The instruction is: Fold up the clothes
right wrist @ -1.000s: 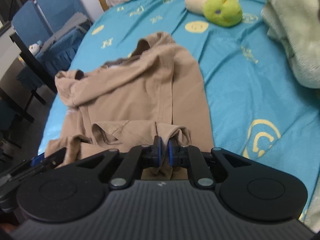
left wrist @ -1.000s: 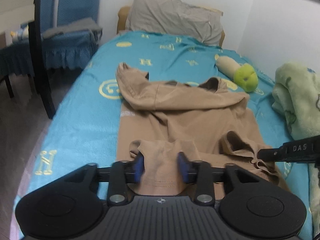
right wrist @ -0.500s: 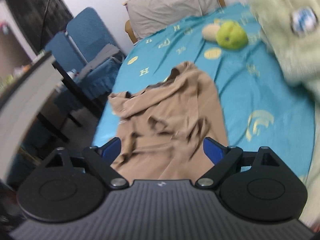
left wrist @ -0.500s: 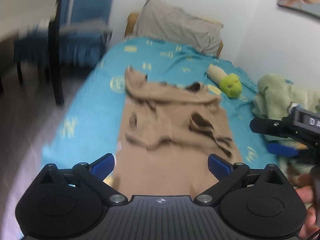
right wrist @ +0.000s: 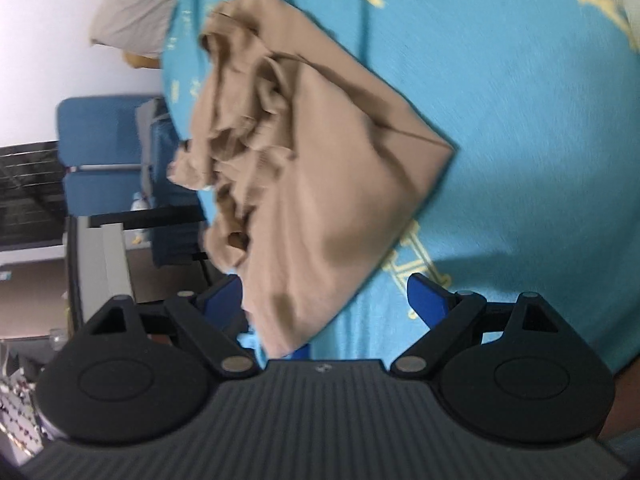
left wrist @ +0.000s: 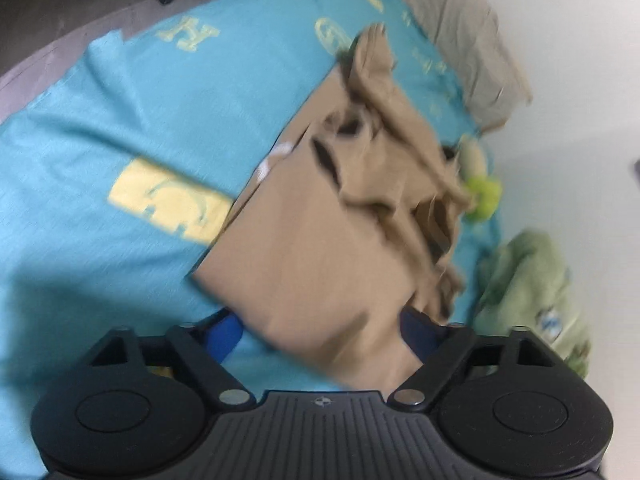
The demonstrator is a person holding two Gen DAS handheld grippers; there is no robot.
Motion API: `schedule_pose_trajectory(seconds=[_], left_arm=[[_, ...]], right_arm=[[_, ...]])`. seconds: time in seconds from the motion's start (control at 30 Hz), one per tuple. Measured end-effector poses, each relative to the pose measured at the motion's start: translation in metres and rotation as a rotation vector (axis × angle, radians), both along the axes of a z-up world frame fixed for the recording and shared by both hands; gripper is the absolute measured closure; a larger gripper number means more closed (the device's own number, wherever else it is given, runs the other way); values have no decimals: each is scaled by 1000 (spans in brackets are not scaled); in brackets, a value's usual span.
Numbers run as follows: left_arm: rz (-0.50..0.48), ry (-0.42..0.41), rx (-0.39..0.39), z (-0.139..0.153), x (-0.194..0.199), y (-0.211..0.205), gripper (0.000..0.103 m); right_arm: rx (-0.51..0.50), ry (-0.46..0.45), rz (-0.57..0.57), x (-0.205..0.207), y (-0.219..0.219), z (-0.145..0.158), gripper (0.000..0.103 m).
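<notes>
A tan long-sleeved garment [left wrist: 320, 248] lies on the turquoise bedsheet [left wrist: 100, 120], its near half flat and its far half bunched with folded-in sleeves. My left gripper [left wrist: 320, 328] is open, blue fingers spread wide on either side of the garment's near hem, above the cloth. In the right wrist view the same garment [right wrist: 320, 168] shows tilted, one lower corner pointing right. My right gripper [right wrist: 326, 292] is open too, fingers wide apart over the garment's near edge, with nothing held. Both views are blurred and rolled sideways.
A grey pillow [left wrist: 456, 36] sits at the head of the bed. A green plush toy [left wrist: 484, 192] and a pale green blanket [left wrist: 532, 292] lie along the wall side. Blue chairs [right wrist: 104, 152] and a dark table [right wrist: 148, 216] stand beside the bed.
Both grippers let go of the folded-in sleeves, opened wide and pulled back toward the hem. Since half a second ago both have rolled sideways and dropped closer to the near hem.
</notes>
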State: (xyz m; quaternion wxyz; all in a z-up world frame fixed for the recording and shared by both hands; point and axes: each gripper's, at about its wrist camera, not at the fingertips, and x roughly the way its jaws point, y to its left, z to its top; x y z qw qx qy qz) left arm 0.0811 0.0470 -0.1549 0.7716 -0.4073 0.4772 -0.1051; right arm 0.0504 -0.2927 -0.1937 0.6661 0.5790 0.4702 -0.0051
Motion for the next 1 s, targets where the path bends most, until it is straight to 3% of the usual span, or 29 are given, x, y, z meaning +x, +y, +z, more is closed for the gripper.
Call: schedule_pose_trajectory(seconds=[0.03, 0.1, 0.17, 0.2, 0.37, 0.4, 0.53, 0.6, 0.8, 1.0], left_arm=[[7, -10, -8, 1, 1, 0, 36], [17, -30, -20, 2, 1, 0, 55], [28, -50, -33, 3, 1, -1, 84], [34, -65, -38, 5, 0, 0, 91], [52, -170, -114, 19, -6, 0, 95], [49, -202, -141, 23, -7, 0, 96], [37, -298, -166, 36, -12, -4, 98], [44, -296, -169, 35, -13, -4, 99], [42, -326, -119, 44, -20, -2, 99], [14, -403, -41, 71, -37, 2, 99]], right_arm=[[3, 9, 1, 2, 3, -4, 12], [18, -3, -13, 4, 9, -7, 10], [34, -22, -16, 7, 14, -9, 12], [43, -28, -20, 9, 16, -10, 13], [51, -42, -50, 14, 17, -12, 14], [30, -42, -46, 15, 17, -10, 22], [-2, -40, -94, 13, 7, -10, 37], [-43, -58, -119, 13, 1, -7, 57], [-173, -135, -168, 14, -14, 9, 87], [-311, -295, -120, 6, -10, 54, 90]])
